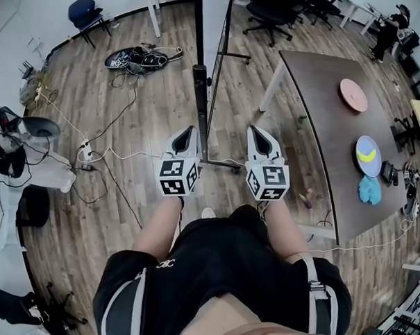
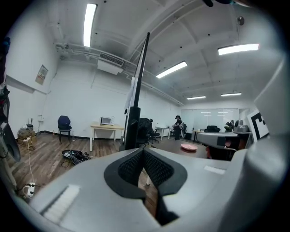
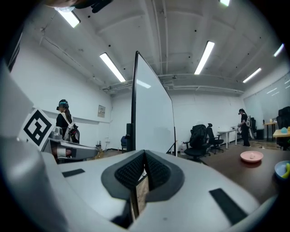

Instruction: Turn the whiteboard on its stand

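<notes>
Standing edge-on straight ahead, the whiteboard (image 3: pixel 152 108) is seen upright on its stand (image 1: pixel 202 108) on the wooden floor, between a tangle of cables (image 1: pixel 117 119) and the near corner of the counter (image 1: pixel 326 123). It is not touched by either tool. The left tool (image 1: pixel 186 136) is held with its jaws pressed together and nothing between them. The right tool (image 1: pixel 259 137) is likewise closed and empty, its pads meeting at the tips.

Several risks can be judged from here. With both tools closed, the frame cannot be gripped, and a push given with bare tips could slide off the smooth edge. If the board is swung wide, its far side could be driven into the counter's corner. The stand's foot could be caught on the loose cables, and the tall panel could be tipped if it is pushed high while the base drags.

On the counter, well apart from the board, a pink plate (image 1: pixel 353 94) appears empty. A blue plate (image 1: pixel 370 170) is seen with a yellow item (image 1: pixel 366 153) on it, possibly a banana. Just beside it a blue cloth (image 1: pixel 369 190) is laid.
</notes>
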`<state>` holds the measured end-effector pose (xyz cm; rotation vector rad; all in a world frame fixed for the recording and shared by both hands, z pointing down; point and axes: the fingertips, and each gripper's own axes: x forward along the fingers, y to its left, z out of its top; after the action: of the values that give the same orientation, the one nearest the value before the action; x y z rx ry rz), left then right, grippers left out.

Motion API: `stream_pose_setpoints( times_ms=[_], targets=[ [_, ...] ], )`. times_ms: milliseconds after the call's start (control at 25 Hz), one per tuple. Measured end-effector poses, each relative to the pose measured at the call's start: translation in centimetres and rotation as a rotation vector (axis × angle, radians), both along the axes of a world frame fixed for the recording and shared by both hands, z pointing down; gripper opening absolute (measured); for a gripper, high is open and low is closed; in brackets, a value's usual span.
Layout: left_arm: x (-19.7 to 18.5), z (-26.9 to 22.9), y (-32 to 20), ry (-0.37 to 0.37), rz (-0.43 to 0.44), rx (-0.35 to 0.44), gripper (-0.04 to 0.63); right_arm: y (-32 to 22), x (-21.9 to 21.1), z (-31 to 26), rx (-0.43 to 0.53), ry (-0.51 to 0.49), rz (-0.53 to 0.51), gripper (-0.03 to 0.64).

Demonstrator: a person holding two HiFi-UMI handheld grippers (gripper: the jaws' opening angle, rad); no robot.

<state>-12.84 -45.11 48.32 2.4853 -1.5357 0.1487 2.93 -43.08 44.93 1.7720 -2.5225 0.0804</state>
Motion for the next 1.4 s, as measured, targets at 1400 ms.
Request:
stream_pose_setpoints(
  times_ms=[1400],
  targets=[
    [3.1, 1.6, -18.0, -0.103, -0.092, -0.024, 0.181, -10.4, 10.7, 2.0, -0.058, -0.008, 0.097, 0.008]
  ],
)
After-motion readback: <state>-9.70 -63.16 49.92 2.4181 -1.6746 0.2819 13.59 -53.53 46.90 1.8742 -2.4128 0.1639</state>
